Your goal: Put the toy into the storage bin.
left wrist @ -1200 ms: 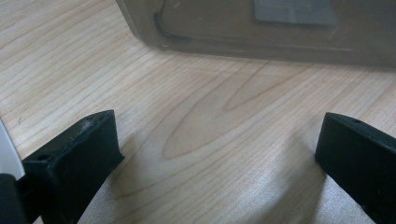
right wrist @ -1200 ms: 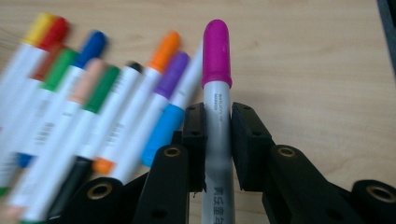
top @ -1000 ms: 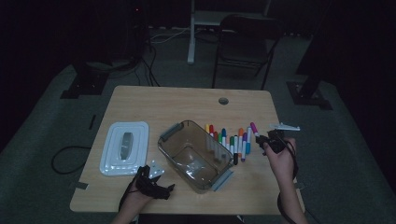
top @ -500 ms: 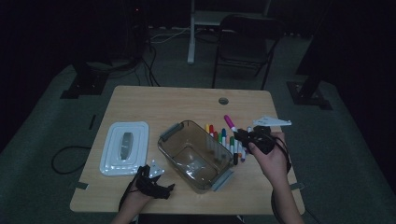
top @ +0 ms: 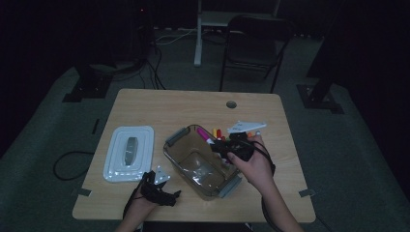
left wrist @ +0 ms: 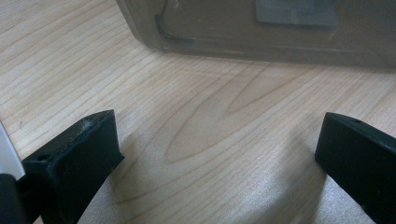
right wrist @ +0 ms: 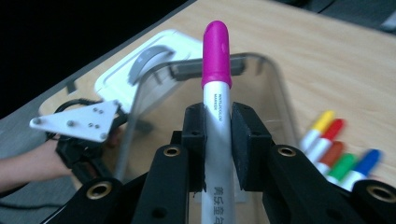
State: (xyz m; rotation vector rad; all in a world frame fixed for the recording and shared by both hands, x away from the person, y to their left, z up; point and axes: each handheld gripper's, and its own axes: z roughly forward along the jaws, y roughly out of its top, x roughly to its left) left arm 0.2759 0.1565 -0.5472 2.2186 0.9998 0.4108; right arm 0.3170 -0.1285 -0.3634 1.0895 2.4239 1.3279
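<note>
The right hand-held gripper (right wrist: pixel 217 140) clamps a magenta-capped marker (right wrist: pixel 216 70) over the clear container (top: pixel 193 162); the left hand-held gripper (left wrist: pixel 219 154) rests wide open on the desk (left wrist: pixel 210 116).

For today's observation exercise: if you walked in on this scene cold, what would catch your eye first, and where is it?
The magenta-capped marker stands out at once: the right gripper is shut on its white barrel and holds it above the clear plastic container in the middle of the table. Next come the bright markers lying in a row beside the container, and the white lid on its other side, near the open left gripper.
</note>
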